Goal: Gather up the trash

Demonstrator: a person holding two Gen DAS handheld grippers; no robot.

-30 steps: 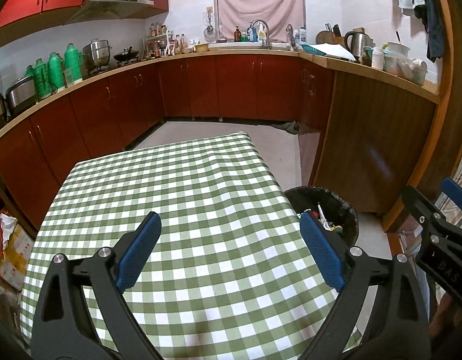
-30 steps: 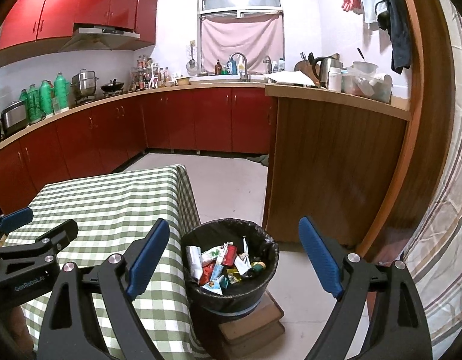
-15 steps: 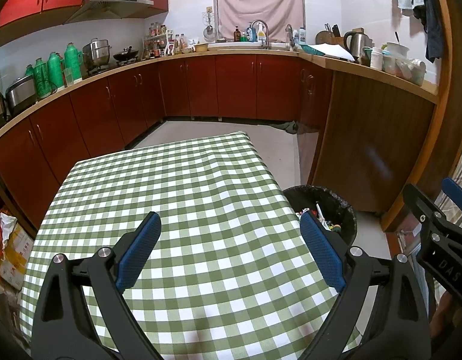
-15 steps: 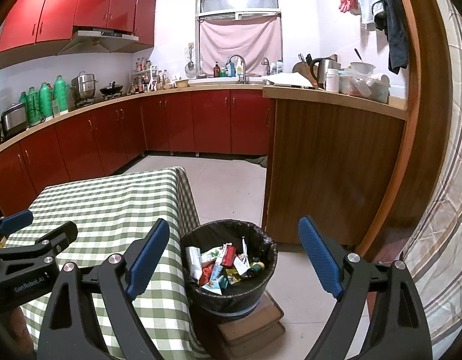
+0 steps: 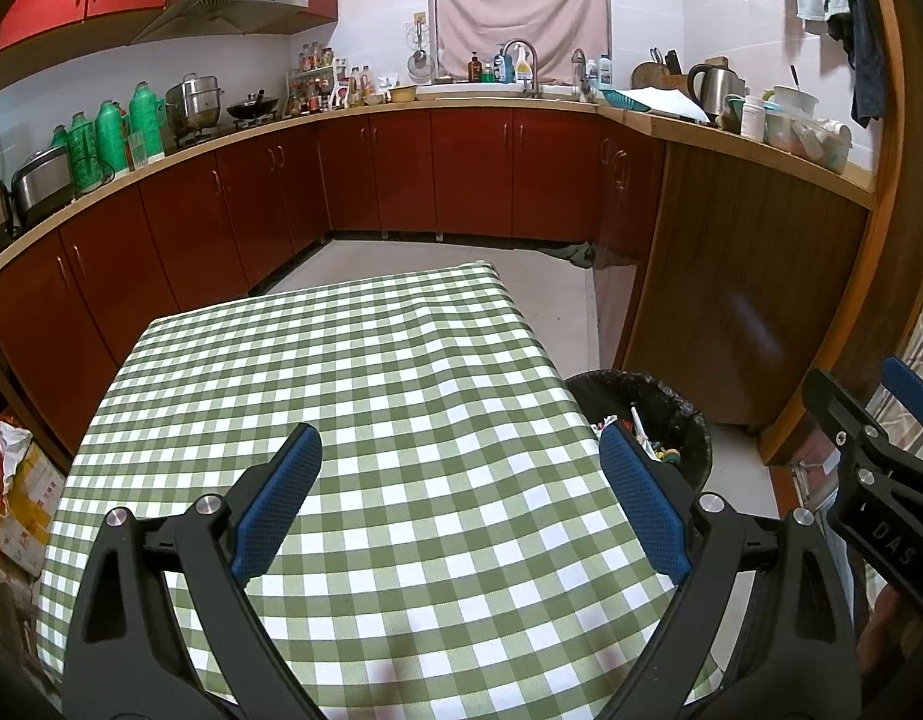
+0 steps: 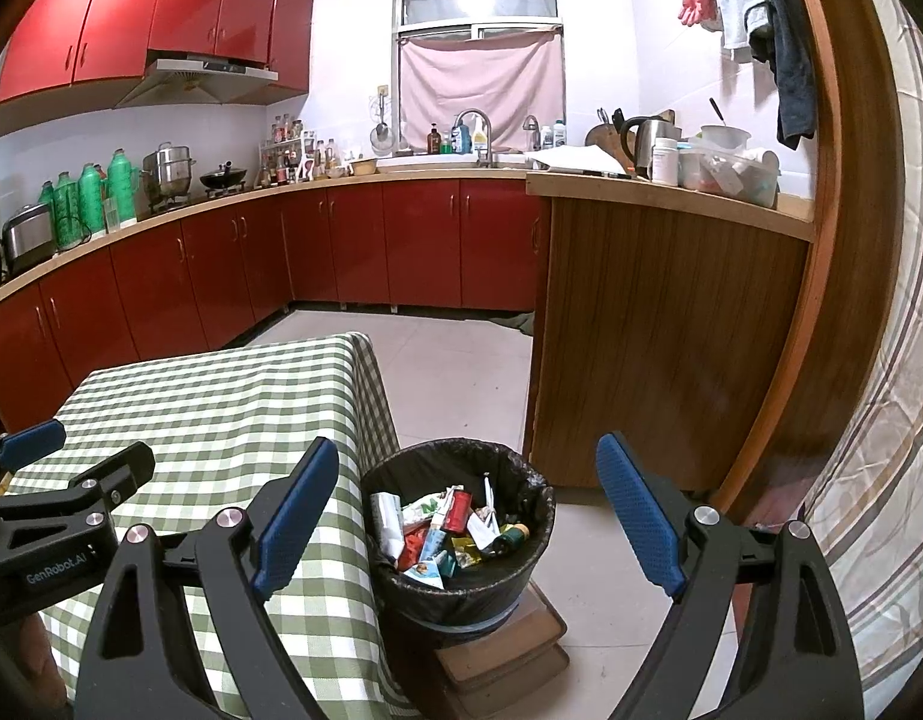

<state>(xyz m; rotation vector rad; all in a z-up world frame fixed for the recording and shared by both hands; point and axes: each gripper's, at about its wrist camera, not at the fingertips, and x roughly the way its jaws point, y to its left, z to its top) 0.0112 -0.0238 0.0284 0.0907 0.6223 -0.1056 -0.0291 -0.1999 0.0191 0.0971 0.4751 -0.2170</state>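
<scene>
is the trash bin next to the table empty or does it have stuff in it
Not empty. The black-lined trash bin holds a pile of wrappers, cartons and a small bottle.

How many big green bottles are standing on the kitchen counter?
4. The green bottles stand in a row on the left counter, between the rice cooker and the steel pot. More could be hidden behind them.

Left hand-held gripper [image 5: 458, 501] jaws wide apart, right hand-held gripper [image 6: 467, 513] likewise, apparently level

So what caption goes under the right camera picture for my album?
Open right gripper above a black trash bin full of wrappers, beside the checkered table.
</scene>
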